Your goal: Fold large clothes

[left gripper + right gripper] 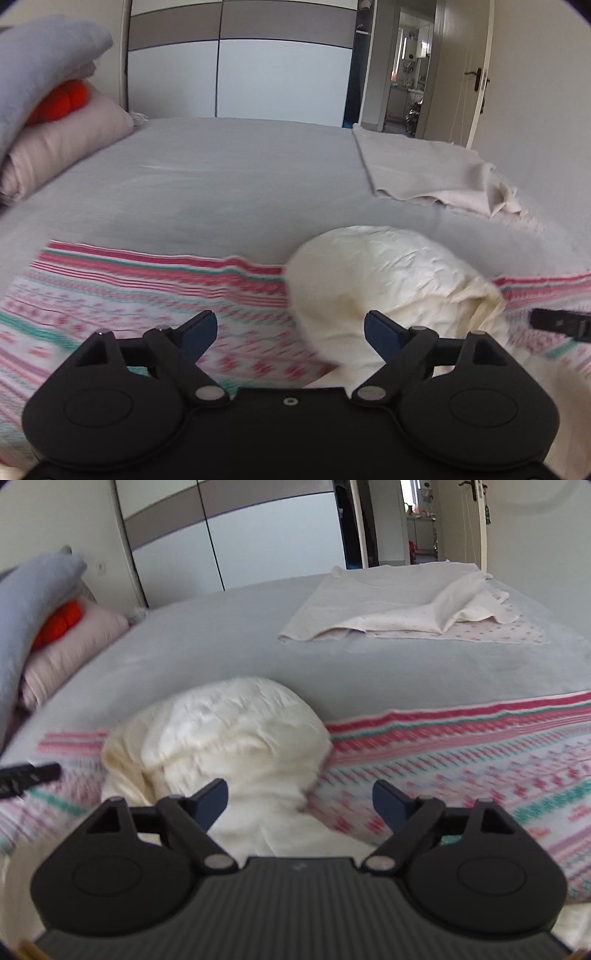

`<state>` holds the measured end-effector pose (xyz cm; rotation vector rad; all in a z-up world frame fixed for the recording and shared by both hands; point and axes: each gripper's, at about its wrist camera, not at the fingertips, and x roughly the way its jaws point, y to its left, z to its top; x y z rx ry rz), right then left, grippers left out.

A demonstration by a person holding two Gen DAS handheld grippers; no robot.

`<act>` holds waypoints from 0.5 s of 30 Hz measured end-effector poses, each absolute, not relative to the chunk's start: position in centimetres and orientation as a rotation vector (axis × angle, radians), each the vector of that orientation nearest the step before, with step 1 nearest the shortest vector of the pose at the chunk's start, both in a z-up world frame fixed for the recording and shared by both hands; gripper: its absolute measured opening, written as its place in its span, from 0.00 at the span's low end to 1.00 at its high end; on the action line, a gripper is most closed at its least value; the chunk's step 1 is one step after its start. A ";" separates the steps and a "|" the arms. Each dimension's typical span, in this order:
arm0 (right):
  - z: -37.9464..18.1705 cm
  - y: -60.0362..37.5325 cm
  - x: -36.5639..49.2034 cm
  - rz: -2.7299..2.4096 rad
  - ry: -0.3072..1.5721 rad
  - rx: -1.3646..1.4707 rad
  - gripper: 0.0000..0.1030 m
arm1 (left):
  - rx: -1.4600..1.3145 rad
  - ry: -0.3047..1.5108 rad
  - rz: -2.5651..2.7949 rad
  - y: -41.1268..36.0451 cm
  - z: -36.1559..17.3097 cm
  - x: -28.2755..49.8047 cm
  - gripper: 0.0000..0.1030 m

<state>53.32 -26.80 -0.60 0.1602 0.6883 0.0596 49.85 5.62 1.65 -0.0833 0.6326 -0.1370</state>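
A cream padded garment (388, 280) lies bunched in a mound on a pink, white and green patterned cloth (140, 295) spread over the near part of the bed. In the right wrist view the garment (229, 734) sits left of centre on the same cloth (461, 753). My left gripper (290, 330) is open and empty, just above the cloth at the garment's left edge. My right gripper (300, 799) is open and empty, over the garment's right edge. The tip of the right gripper (561, 322) shows at the left view's right edge, and the left gripper's tip (27, 774) at the right view's left edge.
The bed has a grey sheet (229, 177). A loosely folded pale cloth (406, 605) lies at the far right of the bed. Stacked grey and pink bedding with an orange item (55, 99) sits at the far left. Wardrobe doors (240, 74) and an open doorway (406, 74) lie beyond.
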 end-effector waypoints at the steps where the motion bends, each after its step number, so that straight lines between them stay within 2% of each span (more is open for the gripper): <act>1: -1.1 -26.4 54.1 0.071 0.678 0.178 0.83 | -0.095 0.637 -0.139 4.8 0.7 50.6 0.84; 5: -4.1 -25.0 56.8 0.077 0.641 0.174 0.80 | -0.086 0.605 -0.102 3.1 -3.3 52.1 0.83; 6: -5.0 -24.8 57.3 0.074 0.630 0.152 0.74 | -0.093 0.576 -0.083 3.5 -4.2 52.0 0.66; 7: -6.0 -24.9 57.6 0.063 0.624 0.124 0.55 | -0.122 0.581 -0.059 4.2 -5.0 52.2 0.52; 8: -7.1 -25.2 57.9 0.024 0.640 0.107 0.47 | -0.207 0.591 -0.021 5.5 -5.6 52.3 0.38; 9: -7.9 -26.1 58.0 -0.012 0.649 0.156 0.43 | -0.339 0.581 -0.009 7.3 -6.0 52.2 0.35; 11: -8.5 -28.1 57.2 -0.009 0.603 0.303 0.39 | -0.476 0.584 -0.036 9.1 -6.2 52.0 0.36; 12: -8.5 -28.6 56.9 -0.004 0.595 0.335 0.39 | -0.472 0.593 -0.060 9.2 -5.9 52.1 0.38; 13: -8.4 -28.6 56.7 0.011 0.590 0.340 0.44 | -0.466 0.608 -0.110 9.2 -5.5 52.1 0.39; 14: -8.3 -28.6 56.5 0.036 0.587 0.343 0.49 | -0.473 0.623 -0.149 9.3 -5.1 52.2 0.47; 15: -8.1 -28.8 56.2 0.059 0.584 0.350 0.55 | -0.484 0.636 -0.170 9.4 -4.6 52.3 0.59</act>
